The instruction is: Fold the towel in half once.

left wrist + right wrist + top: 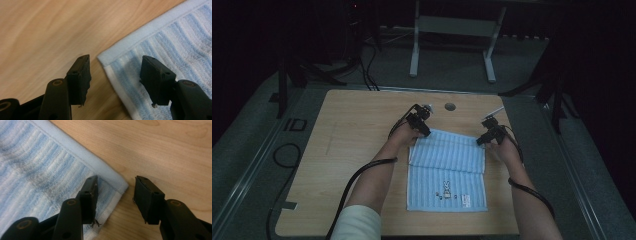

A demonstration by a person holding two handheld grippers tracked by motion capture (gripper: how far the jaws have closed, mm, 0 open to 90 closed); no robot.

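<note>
A light blue striped towel (447, 170) lies flat on the wooden table (347, 150), with a small rabbit print near its front edge. My left gripper (423, 131) is open at the towel's far left corner (102, 58); one jaw is over bare wood, the other over the cloth. My right gripper (482, 140) is open at the far right corner (123, 186), with its jaws either side of the corner's tip. Neither gripper holds the cloth. The towel's weave (180, 42) and its hemmed border (82, 152) show close up.
A round hole (450, 106) sits in the table near its far edge. Black cables (362, 177) trail from both grippers along the forearms. A white metal frame (452, 45) stands on the floor beyond the table. Bare wood lies to the left of the towel.
</note>
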